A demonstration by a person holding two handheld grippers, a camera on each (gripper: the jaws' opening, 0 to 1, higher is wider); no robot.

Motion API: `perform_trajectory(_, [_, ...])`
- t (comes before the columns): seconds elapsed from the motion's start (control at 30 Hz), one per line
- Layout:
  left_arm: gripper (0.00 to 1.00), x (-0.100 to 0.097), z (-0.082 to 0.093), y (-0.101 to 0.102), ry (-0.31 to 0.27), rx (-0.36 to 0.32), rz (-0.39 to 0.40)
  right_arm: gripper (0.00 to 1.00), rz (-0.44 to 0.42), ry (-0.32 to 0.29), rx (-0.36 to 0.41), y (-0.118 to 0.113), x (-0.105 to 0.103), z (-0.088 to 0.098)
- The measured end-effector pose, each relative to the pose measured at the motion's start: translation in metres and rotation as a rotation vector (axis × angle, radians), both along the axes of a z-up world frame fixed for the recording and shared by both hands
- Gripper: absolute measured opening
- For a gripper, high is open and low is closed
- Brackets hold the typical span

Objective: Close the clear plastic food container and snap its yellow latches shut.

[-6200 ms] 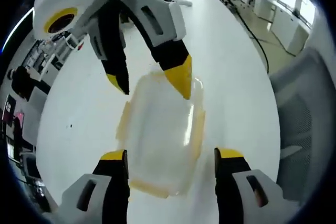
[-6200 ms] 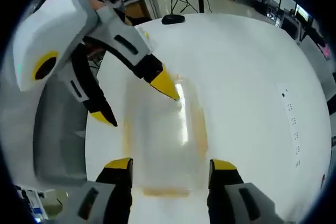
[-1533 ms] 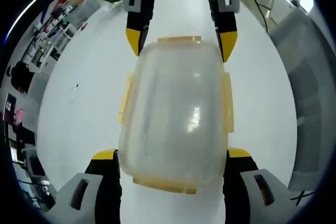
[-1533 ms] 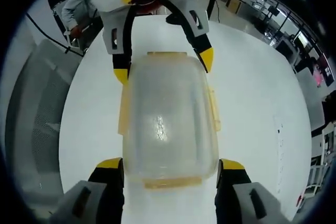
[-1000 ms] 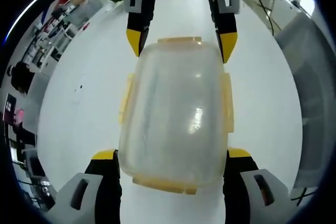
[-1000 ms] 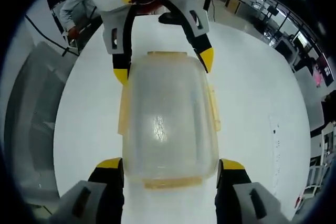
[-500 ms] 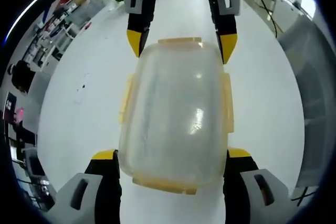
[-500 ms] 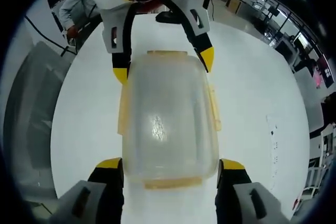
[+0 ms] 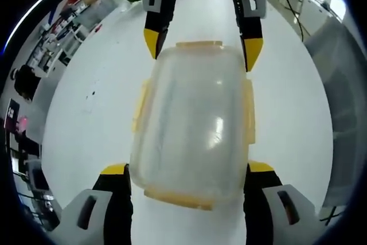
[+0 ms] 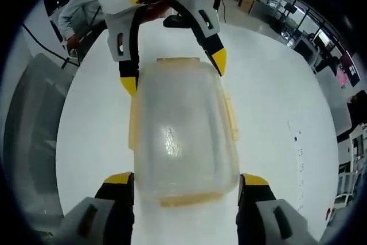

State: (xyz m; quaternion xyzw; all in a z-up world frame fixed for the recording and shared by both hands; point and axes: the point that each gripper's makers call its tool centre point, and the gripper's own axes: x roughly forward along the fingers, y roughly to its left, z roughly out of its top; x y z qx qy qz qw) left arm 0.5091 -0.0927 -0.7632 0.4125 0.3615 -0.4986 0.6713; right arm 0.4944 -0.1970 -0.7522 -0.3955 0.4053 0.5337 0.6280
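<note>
Left gripper point(image 9: 183, 171) jaws apart, straddling one end of the container point(image 9: 192, 124) on the white table point(image 9: 92, 113); contact with the walls can't be told. Right gripper point(image 10: 184, 181) jaws apart too, straddling the opposite end, yellow tips beside its corners. Lid sits on the container, yellow latches point(image 9: 249, 113) along both long sides and ends; latched or not can't be told.

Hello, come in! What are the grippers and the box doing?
Both hand-held grippers open, straddling opposite ends of clear container. Lid on. White table around it.
</note>
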Motion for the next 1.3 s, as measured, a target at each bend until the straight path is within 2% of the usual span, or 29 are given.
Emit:
perform_trajectory(0.07, [0.81,0.000,0.001,0.001,-0.009,-0.005,0.007,0.75,-0.017,-0.031,0.016,0.000,0.004,0.003])
perform_trajectory(0.27, [0.81,-0.002,0.004,0.004,-0.010,-0.020,0.030,0.76,-0.051,-0.032,0.039,-0.006,-0.001,0.006])
perform_trajectory(0.47, [0.80,-0.006,0.008,0.006,-0.006,-0.065,0.072,0.75,-0.110,-0.035,0.083,-0.010,-0.007,0.008])
perform_trajectory(0.83, [0.81,-0.013,0.015,0.014,-0.044,-0.111,0.138,0.75,-0.183,-0.064,0.129,-0.014,-0.015,0.014])
perform_trajectory(0.93, [0.81,-0.015,0.016,0.017,-0.039,-0.141,0.184,0.75,-0.201,-0.068,0.146,-0.014,-0.018,0.014])
perform_trajectory(1.03, [0.81,-0.018,0.015,0.020,-0.048,-0.136,0.185,0.75,-0.221,-0.067,0.162,-0.013,-0.022,0.014])
perform_trajectory(1.3, [0.81,-0.023,0.021,0.027,-0.067,-0.176,0.232,0.74,-0.276,-0.079,0.210,-0.015,-0.030,0.018])
